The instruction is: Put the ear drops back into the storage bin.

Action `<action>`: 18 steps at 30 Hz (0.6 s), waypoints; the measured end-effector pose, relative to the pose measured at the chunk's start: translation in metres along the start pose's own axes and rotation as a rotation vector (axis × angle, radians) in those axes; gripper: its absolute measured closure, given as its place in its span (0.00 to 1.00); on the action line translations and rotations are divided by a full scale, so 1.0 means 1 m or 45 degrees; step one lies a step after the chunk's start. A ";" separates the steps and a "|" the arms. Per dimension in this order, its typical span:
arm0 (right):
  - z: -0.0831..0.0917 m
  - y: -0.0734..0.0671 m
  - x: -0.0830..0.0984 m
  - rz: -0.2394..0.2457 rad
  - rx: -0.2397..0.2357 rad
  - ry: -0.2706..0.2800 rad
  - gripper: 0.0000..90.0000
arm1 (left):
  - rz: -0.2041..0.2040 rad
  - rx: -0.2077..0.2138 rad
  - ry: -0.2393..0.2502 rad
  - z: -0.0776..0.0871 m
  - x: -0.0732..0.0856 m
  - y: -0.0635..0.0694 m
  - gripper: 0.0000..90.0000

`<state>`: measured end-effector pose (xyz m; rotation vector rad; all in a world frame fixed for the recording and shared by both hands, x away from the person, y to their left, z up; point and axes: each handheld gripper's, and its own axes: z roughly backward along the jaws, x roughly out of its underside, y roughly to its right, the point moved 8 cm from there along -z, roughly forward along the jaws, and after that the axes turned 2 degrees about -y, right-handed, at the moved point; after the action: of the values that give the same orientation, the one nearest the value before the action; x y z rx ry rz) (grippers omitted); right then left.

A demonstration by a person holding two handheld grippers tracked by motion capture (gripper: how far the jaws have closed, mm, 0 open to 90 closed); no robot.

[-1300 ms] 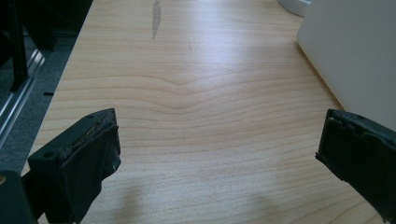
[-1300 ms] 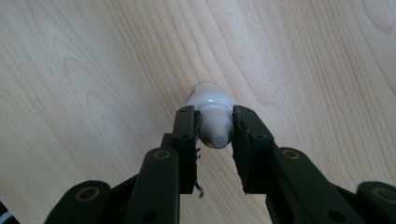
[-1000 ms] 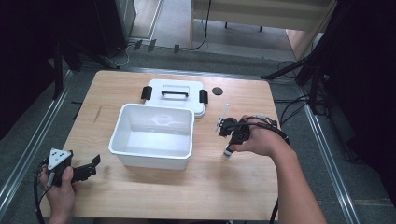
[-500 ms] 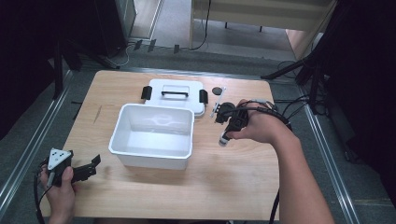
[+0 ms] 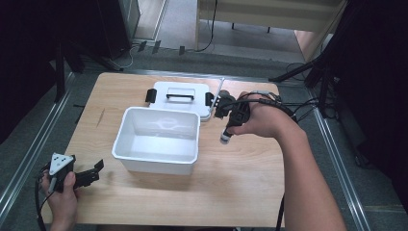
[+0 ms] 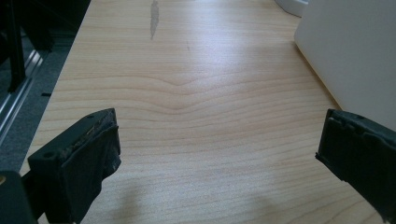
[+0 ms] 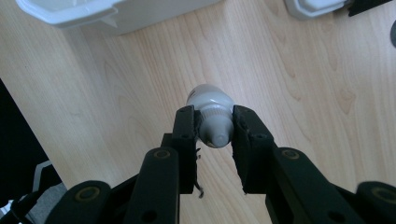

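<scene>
— What has the right gripper (image 7: pixel 214 126) got?
— A small white plastic bottle (image 7: pixel 211 113), pinched by its cap, above the pale wooden table (image 5: pixel 240 173) just right of the white rectangular plastic bin (image 5: pixel 158 139).
— And the left gripper (image 6: pixel 219 154)?
— Spread wide at the near corner, holding nothing.

White bin (image 5: pixel 159 139), white bottle (image 7: pixel 212 114) — pale wood-grain table (image 5: pixel 240 183)
</scene>
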<state>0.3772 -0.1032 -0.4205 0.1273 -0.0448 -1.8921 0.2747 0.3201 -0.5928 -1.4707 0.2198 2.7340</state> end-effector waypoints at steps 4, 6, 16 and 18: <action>0.009 -0.001 -0.009 0.011 0.003 0.012 0.80 | 0.001 0.001 0.001 0.000 0.000 0.000 0.00; 0.011 -0.001 -0.011 0.015 0.004 0.015 0.80 | 0.000 0.000 0.002 0.000 0.000 0.000 0.00; 0.029 -0.005 -0.036 0.074 0.013 0.012 0.80 | 0.004 0.007 0.003 0.000 0.000 0.000 0.00; 0.032 -0.008 -0.044 0.087 0.014 0.017 0.80 | 0.004 0.007 0.002 0.000 0.000 0.000 0.00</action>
<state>0.3804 -0.0598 -0.3861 0.1440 -0.0500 -1.8226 0.2749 0.3199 -0.5929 -1.4727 0.2295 2.7322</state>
